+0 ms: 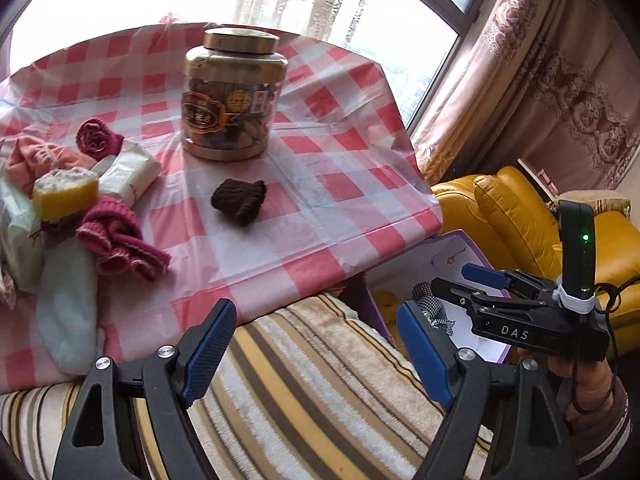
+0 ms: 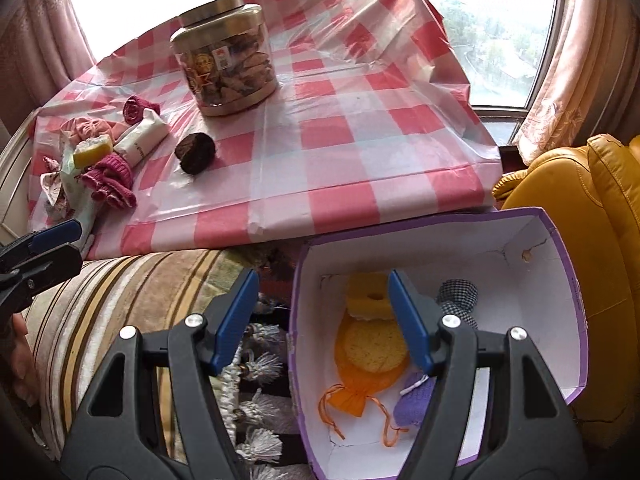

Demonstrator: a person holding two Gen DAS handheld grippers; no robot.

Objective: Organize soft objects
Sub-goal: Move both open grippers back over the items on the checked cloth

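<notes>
On the pink checked tablecloth [image 1: 328, 168] lies a dark brown knitted roll [image 1: 239, 201] [image 2: 195, 153], alone near the middle. At the table's left is a pile of soft things: a magenta knitted piece [image 1: 120, 240], a yellow sponge [image 1: 66, 194], a white tissue pack [image 1: 128, 172] and a light blue sock [image 1: 68, 312]. My left gripper [image 1: 316, 308] is open and empty over the striped cushion. My right gripper [image 2: 323, 276] is open and empty above the near left rim of the purple box [image 2: 560, 240]. That box holds a yellow sponge [image 2: 366, 294], an orange pouch [image 2: 372, 350], a purple knit [image 2: 414, 402] and a checked cloth [image 2: 458, 294].
A tall clear jar with a gold lid [image 1: 232, 92] stands at the back of the table. A striped cushion [image 1: 304, 380] runs along the table's near edge. A yellow leather armchair [image 1: 508, 208] sits right of the box. Window and curtains lie behind.
</notes>
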